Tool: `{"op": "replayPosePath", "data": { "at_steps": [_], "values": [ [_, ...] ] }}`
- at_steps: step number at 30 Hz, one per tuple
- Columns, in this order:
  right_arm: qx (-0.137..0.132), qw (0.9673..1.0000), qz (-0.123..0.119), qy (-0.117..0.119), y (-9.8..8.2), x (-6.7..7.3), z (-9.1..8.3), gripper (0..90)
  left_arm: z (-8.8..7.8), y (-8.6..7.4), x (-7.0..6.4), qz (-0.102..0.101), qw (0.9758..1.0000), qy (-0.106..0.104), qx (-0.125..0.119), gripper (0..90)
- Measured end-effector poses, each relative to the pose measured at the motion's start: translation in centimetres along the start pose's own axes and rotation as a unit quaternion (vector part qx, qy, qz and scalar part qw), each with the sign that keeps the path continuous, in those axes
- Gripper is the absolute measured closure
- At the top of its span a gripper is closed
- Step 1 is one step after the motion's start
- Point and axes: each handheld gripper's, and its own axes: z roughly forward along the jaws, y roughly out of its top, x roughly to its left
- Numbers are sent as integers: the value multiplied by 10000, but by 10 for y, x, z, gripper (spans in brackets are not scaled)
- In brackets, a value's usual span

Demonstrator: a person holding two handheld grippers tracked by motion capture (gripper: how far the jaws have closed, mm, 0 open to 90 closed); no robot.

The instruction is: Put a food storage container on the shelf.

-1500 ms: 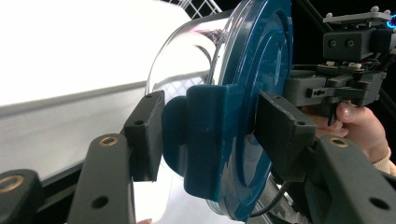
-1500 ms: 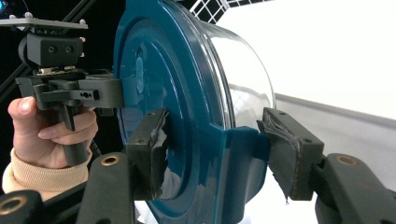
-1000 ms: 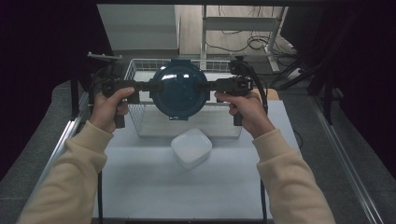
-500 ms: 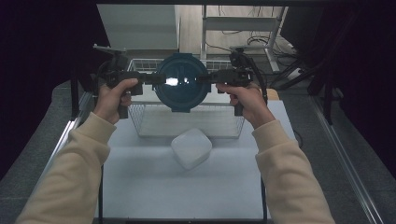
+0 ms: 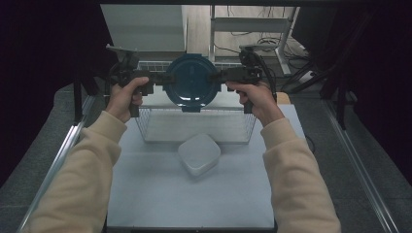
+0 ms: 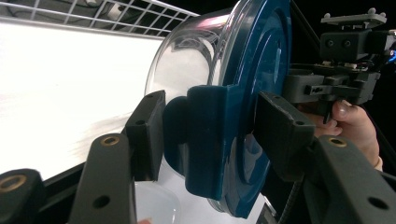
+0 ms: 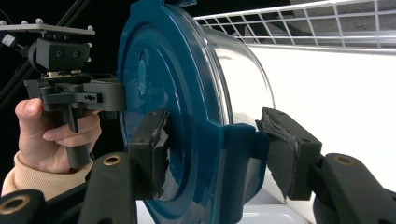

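So the left gripper (image 6: 205, 135) is clamped on the blue-lidded clear container (image 6: 233, 93), pads on a lid latch. Other hand (image 6: 355, 126) is just past the lid; wire basket (image 6: 116, 14) beyond it.

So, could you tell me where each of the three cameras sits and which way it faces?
High view: above the person's side of the table, looking forward and down; both sleeved forearms, left gripper and right gripper show.
Left gripper view: on the left gripper, looking along its jaws; the other hand shows beyond.
Right gripper view: on the right gripper, looking the opposite way; the other hand shows.
All three share the blue-lidded container and wire basket.
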Motion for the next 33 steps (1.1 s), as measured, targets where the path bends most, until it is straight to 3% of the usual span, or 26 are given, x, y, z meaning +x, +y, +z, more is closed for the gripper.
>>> {"op": "replayPosePath", "data": {
  "at_steps": [11, 15, 22, 26, 30, 33],
  "values": [
    [57, 9996, 258, -44, 5, -21, 11, 436, 17, 6, 20, -301, 9995, -28, 55, 449],
    [-36, 9988, 489, -39, 8, -30, 14, 436, 23, 10, 27, -433, 9991, -39, 4, 448],
    [-67, 9945, 1042, -13, 11, -46, 23, 415, 33, 13, 43, -830, 9964, -142, 27, 422],
    [-64, 9923, 1234, -12, 11, -54, 29, 404, 38, 14, 50, -998, 9948, -181, 36, 406],
    [-100, 9898, 1419, 94, 11, -62, 31, 403, 39, 14, 52, -1011, 9947, -210, -6, 405],
    [-137, 9898, 1415, 85, 10, -63, 31, 403, 40, 14, 52, -1008, 9947, -201, -43, 406]
  ]
}}
